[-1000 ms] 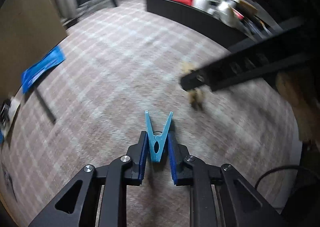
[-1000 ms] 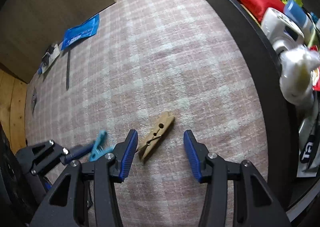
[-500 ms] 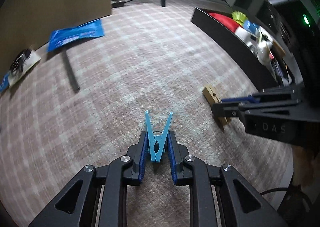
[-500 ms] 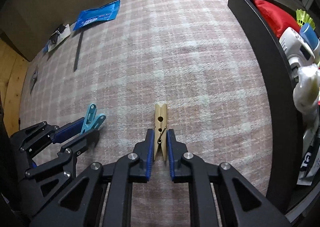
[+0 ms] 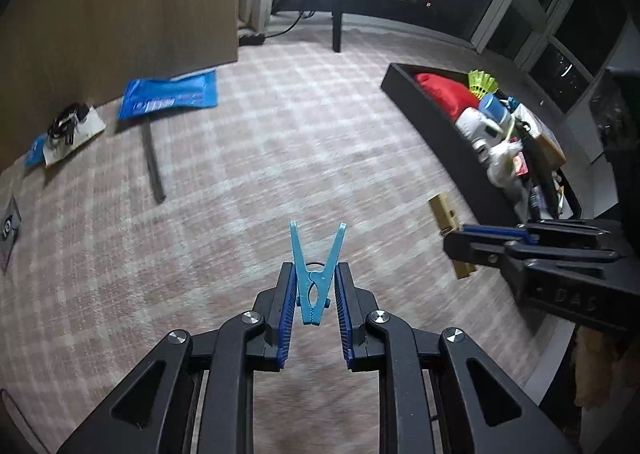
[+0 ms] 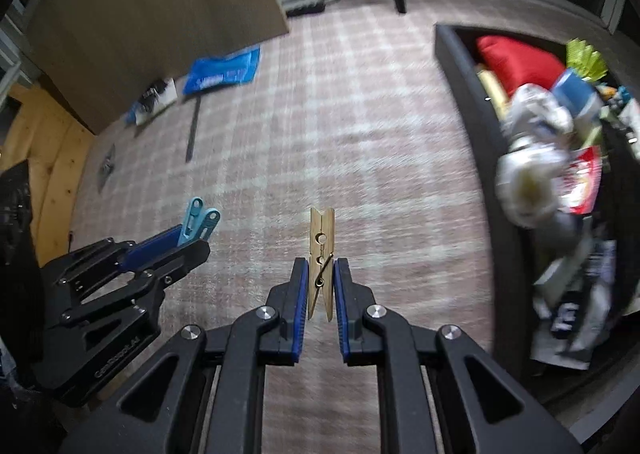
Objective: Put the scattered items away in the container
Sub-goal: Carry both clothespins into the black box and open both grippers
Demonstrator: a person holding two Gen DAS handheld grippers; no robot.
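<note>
The checked carpet carries it all, and along its right edge sits the long black container, already crowded with collected things. You are in the carrying step, judging by both pegs hanging clear of the carpet. Your right tongs, whose jaws have just been closing, are clenched on the wooden clothespin, which stands upright between the pads. Your left tongs grip the blue clothespin by its handle end, prongs splayed forward. Next, swing both to the right over the container wall, then release each peg above a gap among the contents. A blue packet and a dark strip lie on the carpet, yet to be tidied.
</note>
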